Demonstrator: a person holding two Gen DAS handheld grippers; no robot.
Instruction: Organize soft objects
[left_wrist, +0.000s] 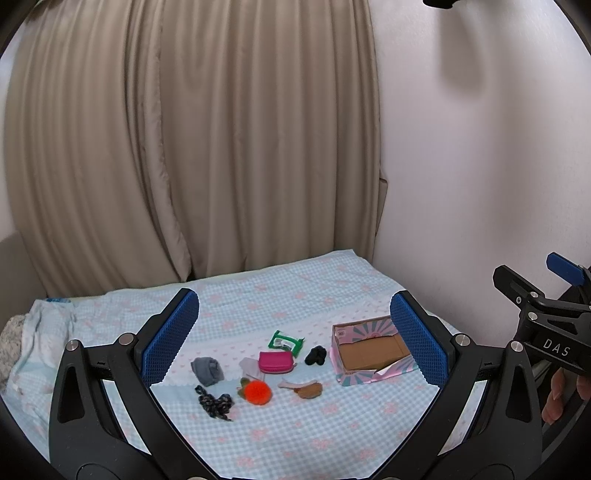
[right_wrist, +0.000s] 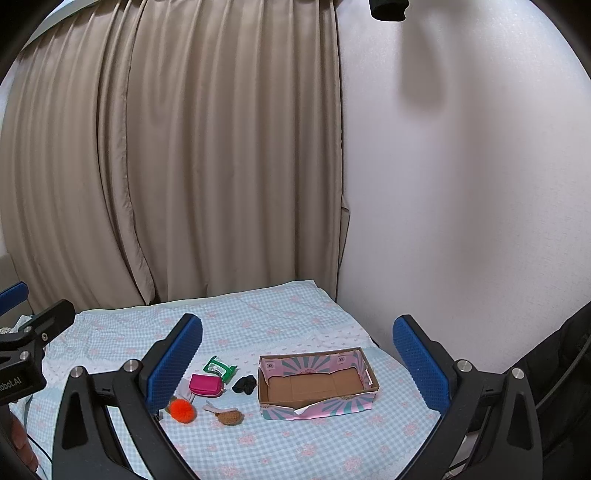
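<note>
Left wrist view: your left hand-held gripper hovers above the bed, blue pads spread wide, grasping nothing.
Right wrist view: your right hand-held gripper is likewise released and empty.
Bed: blue-checked floral sheet carries everything.
Box: open pink-and-teal cardboard box sits to the right, empty.
Soft objects: orange fluffy pompom, magenta zip pouch, black scrunchie and grey folded cloth lie left of the box, outside it.
</note>
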